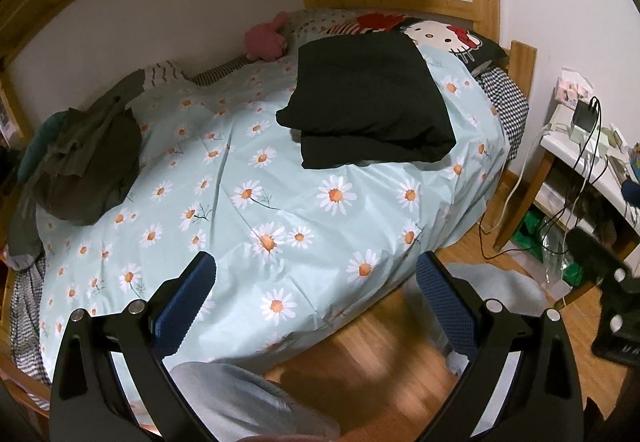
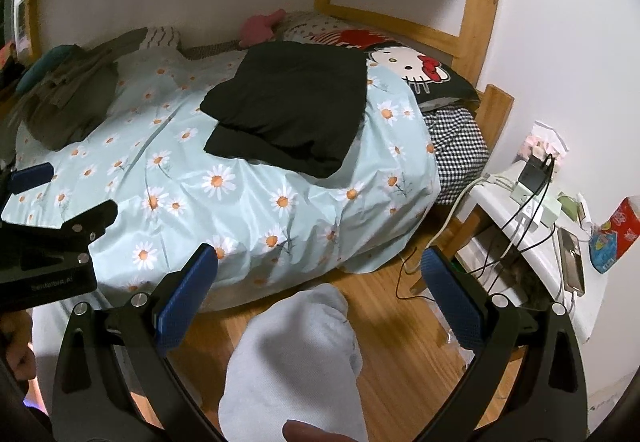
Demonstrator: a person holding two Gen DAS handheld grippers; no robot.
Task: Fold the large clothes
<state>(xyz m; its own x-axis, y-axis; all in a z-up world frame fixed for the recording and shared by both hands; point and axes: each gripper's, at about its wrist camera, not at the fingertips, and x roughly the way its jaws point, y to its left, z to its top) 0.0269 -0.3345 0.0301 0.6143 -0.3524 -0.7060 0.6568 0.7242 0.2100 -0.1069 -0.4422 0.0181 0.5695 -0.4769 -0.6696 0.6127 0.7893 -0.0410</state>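
Nearest in the left wrist view, the left gripper (image 1: 316,306) hangs over the near edge of the bed (image 1: 224,282) with its blue-padded fingers (image 1: 188,302) spread wide and nothing between them; below it show wooden floor (image 1: 360,354) and a grey trouser leg (image 1: 248,402). The right gripper (image 2: 320,290) is likewise wide apart and holds nothing, above the floor just off the bed's near edge, with a pale grey sock or foot (image 2: 296,346) beneath it. Farther in, on the daisy-print cover (image 1: 280,209), the black garment (image 1: 368,101) lies folded into a thick, roughly rectangular stack toward the head end of the bed, near the right-hand edge. Its long axis runs roughly from the foot end toward the pillows, angled a little; a lower layer sticks out beyond the upper one at the near end, and the far end touches the Hello Kitty pillow (image 1: 444,35). The cloth is plain, matte and smooth, with soft rounded fold edges. At the left end of the bed a crumpled olive-grey pile of clothes (image 1: 88,165) sits well apart from it. Beyond, a pink plush toy (image 1: 266,39) rests by the wall. The right wrist view alone shows the left gripper from outside at its left edge (image 2: 52,226), and more of the white side table (image 2: 536,254) with a phone (image 2: 572,266) and a red packet (image 2: 622,232); the left wrist view shows the clothes pile more fully.
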